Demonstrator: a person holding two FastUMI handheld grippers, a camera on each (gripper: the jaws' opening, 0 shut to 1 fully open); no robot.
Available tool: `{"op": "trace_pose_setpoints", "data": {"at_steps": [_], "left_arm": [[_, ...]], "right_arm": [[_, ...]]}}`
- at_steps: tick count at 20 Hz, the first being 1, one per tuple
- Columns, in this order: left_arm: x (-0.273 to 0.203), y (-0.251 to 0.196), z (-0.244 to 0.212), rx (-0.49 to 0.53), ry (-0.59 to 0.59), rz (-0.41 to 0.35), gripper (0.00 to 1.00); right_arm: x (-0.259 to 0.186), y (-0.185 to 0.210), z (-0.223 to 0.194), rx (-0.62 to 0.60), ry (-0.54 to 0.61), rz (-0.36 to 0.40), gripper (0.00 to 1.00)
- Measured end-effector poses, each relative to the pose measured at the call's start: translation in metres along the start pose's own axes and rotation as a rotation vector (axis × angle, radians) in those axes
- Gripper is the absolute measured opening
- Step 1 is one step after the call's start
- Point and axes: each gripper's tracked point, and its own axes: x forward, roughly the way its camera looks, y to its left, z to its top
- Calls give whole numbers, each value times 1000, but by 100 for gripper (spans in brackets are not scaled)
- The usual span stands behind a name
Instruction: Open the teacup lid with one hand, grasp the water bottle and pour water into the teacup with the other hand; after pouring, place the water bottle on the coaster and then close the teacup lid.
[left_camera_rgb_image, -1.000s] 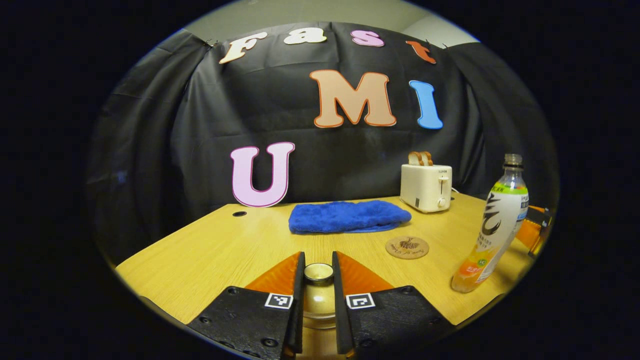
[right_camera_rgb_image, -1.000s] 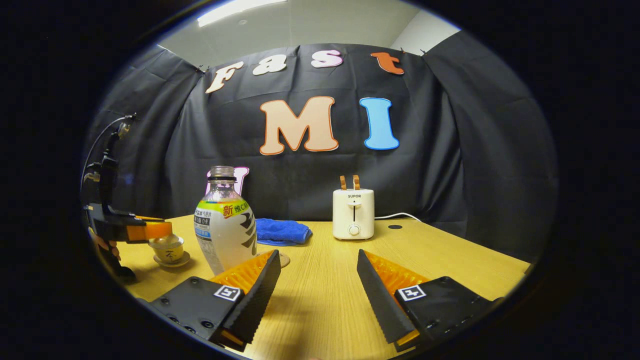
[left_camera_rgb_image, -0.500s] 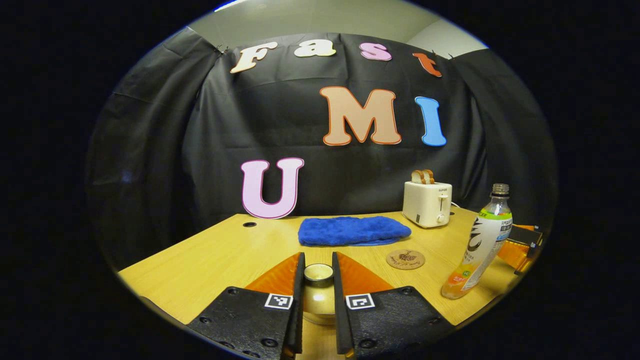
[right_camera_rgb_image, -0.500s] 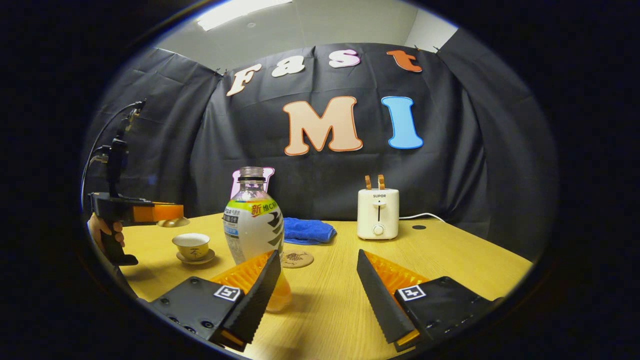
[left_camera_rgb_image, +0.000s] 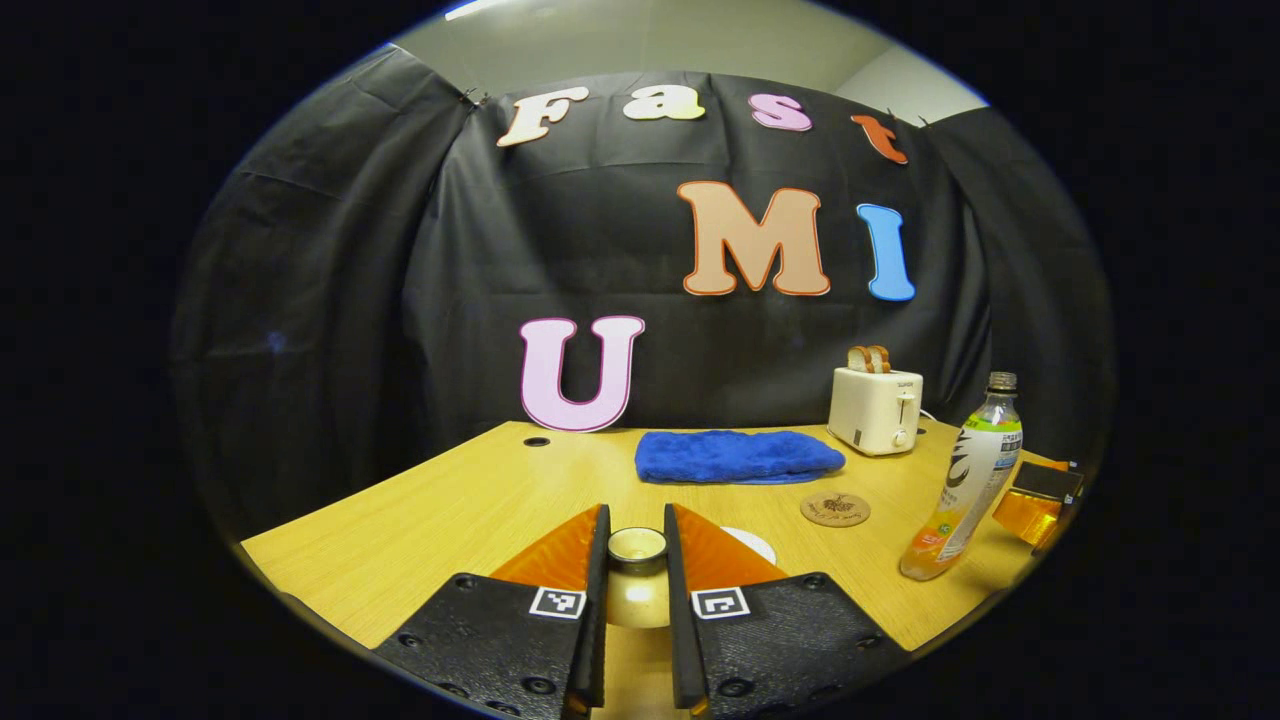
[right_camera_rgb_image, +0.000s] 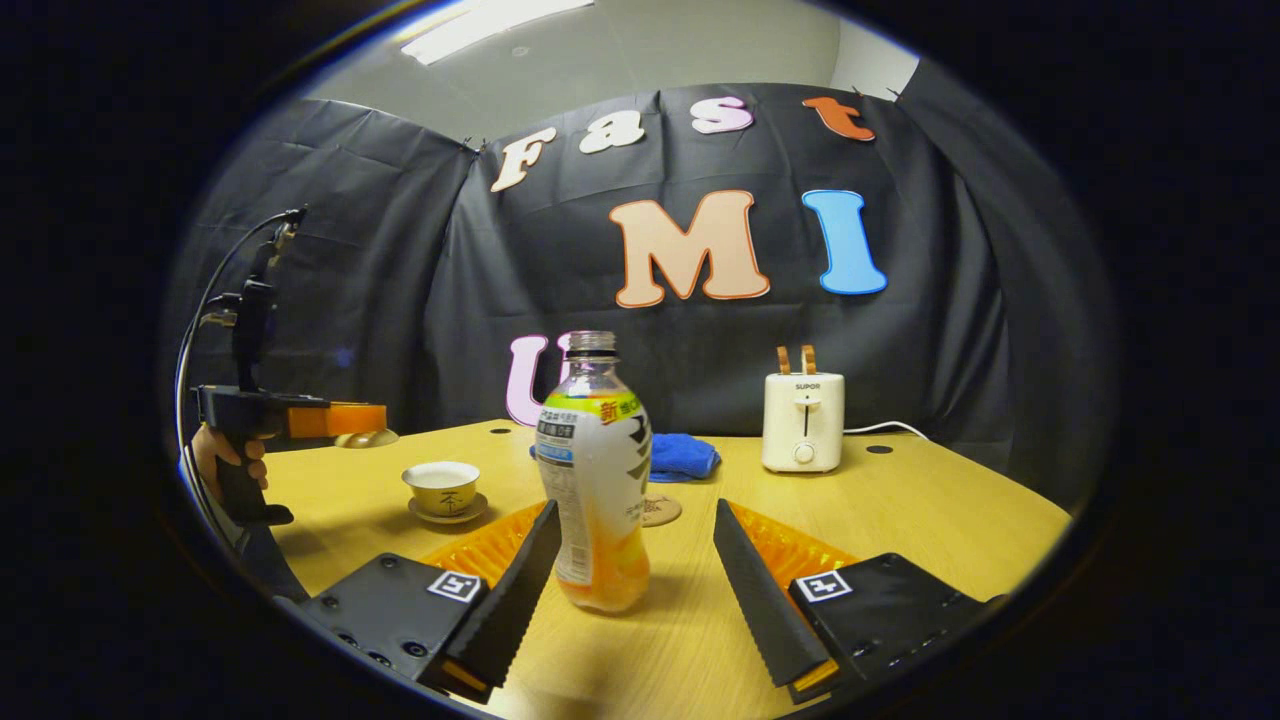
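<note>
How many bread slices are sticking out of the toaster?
2: both brown bread slices stand side by side in the slots of the cream toaster at the table's back edge, right of the blue folded towel.

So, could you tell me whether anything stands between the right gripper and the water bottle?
Nothing visible does: the water bottle stands upright on the table just ahead of the open right gripper, in line with the gap between its fingers.

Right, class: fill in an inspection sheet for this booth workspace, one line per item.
Surface: wooden table, dry, with cable holes.
Job's things: teacup uncovered on its saucer; lid lifted; water bottle upright, uncapped; coaster bare.
Clutter: blue towel, toaster holding bread.
Grippers: left gripper shut on the lid; right gripper open, jaws either side of the bottle, apart from it.
Cables: toaster lead behind.
Surroundings: black cloth wall.
</note>
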Motion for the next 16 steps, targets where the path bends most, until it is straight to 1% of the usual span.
{"op": "trace_pose_setpoints", "data": {"at_steps": [3, 7, 13, 16], "left_arm": [[-6, 10, -1, 6, -5, 19, 24], [-9, 14, 0, -3, -11, 24, 24], [-11, 15, 0, -12, -18, 20, 24], [-11, 14, -1, -19, -21, 23, 24]], "right_arm": [[7, 11, -1, 1, 7, 11, 97], [21, 22, -2, 0, 7, 27, 97], [37, 26, 0, 1, -9, 15, 96], [41, 25, -1, 1, 0, 5, 84]]}}
